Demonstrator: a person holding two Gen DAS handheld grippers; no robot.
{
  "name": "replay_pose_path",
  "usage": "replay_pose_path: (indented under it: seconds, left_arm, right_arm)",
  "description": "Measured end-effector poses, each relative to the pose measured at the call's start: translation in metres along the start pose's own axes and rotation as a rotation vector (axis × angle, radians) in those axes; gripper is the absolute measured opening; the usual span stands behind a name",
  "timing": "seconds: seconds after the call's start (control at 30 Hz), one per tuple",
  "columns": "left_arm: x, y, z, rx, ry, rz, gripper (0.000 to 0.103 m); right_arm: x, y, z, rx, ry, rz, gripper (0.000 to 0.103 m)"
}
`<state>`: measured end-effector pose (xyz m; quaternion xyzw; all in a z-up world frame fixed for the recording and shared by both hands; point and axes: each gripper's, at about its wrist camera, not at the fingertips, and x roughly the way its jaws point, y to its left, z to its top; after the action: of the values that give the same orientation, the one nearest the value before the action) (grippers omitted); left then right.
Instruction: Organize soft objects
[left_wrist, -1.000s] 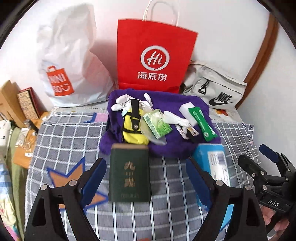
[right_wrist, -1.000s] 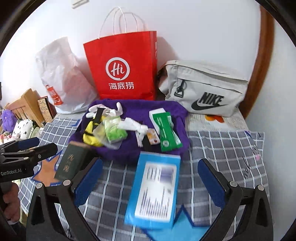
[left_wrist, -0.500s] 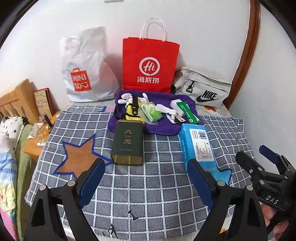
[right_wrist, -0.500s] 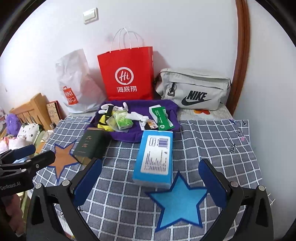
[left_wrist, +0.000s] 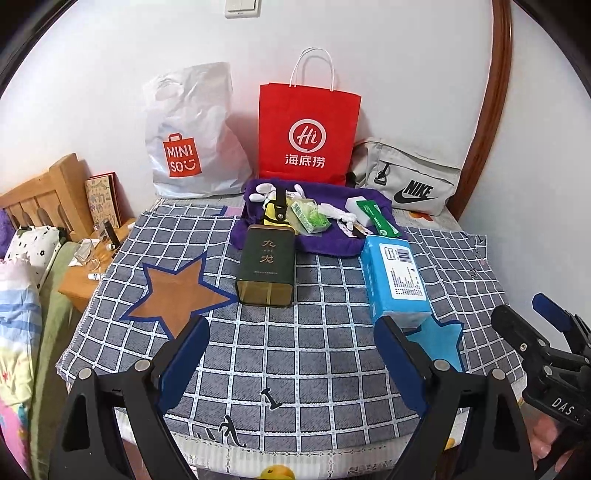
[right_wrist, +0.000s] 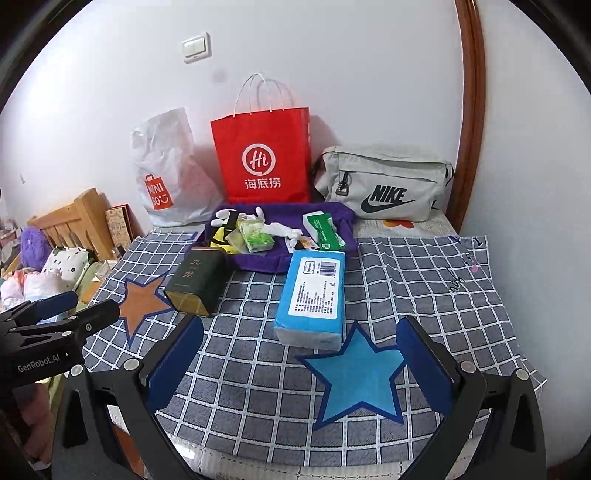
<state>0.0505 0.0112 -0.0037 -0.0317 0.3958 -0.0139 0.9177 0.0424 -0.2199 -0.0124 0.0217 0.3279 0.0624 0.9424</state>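
While both grippers are held back over the near edge of the checked cloth (left_wrist: 325, 354), the left gripper (left_wrist: 291, 354) and the right gripper (right_wrist: 299, 354) are seen spread wide with nothing between the fingers. A blue tissue pack (right_wrist: 312, 295) is laid flat right of centre, its near end just touching the blue star (right_wrist: 360, 376); its long axis runs near to far, barcode end toward the far wall. A dark green tin (left_wrist: 266, 266) is laid left of it, likewise lengthwise near to far. Small soft items are heaped on a purple cloth (left_wrist: 325, 247) farther back, before the red paper bag (left_wrist: 308, 133), white Miniso bag (left_wrist: 192, 136) and grey Nike pouch (left_wrist: 410, 181). Whether sorting is nearly finished or mostly ahead cannot be settled: nothing is held, and no sorted group is evident.
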Motion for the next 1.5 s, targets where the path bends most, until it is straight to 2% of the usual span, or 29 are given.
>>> replay_pose_path:
  seconds: [1.5]
  left_arm:
    - [-0.015, -0.008, -0.001, 0.005, -0.028, -0.008, 0.09]
  right_arm:
    - [-0.016, 0.011, -0.006, -0.015, -0.021, 0.016, 0.103]
